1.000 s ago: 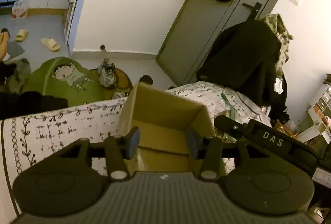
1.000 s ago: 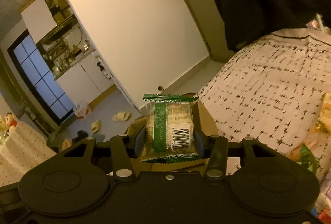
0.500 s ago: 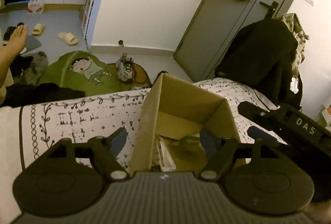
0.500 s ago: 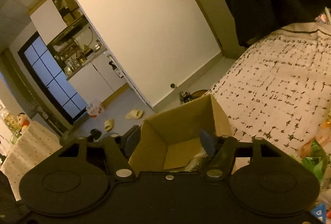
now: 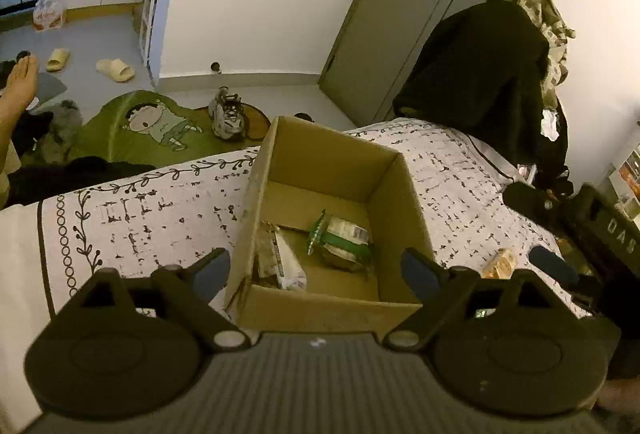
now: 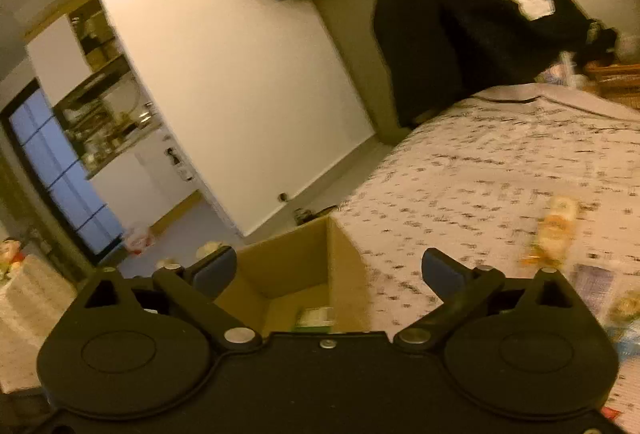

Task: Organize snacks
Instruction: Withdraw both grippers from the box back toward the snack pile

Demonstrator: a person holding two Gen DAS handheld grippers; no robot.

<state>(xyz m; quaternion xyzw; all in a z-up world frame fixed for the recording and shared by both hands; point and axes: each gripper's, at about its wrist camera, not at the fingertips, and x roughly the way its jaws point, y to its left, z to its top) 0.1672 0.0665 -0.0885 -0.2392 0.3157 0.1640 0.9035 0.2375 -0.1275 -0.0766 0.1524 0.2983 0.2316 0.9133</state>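
An open cardboard box (image 5: pixel 394 189) stands on the patterned bedspread (image 5: pixel 160 209). Inside lie a green-and-white snack packet (image 5: pixel 340 236) and a pale packet (image 5: pixel 278 260) against the left wall. My left gripper (image 5: pixel 316 272) is open and empty, its jaws spread wide on either side of the box's near end. My right gripper (image 6: pixel 330 270) is open and empty, above the box (image 6: pixel 288 270), where the green packet (image 6: pixel 316 316) just shows. The right gripper also shows in the left wrist view (image 5: pixel 560 234), to the right of the box. An orange snack packet (image 5: pixel 498 262) lies on the bed to the right; it is blurred in the right wrist view (image 6: pixel 554 230).
More packets (image 6: pixel 624 308) lie at the bed's right edge. A chair draped with dark clothes (image 5: pixel 484 81) stands beyond the bed by the door (image 5: pixel 400 17). A green cartoon rug (image 5: pixel 152 129), shoes and slippers (image 5: pixel 116 67) lie on the floor. A bare foot (image 5: pixel 18 89) shows at far left.
My right gripper opened and dropped the green packet into the box, then swung right. My left gripper opened wide and drew back from the box wall.
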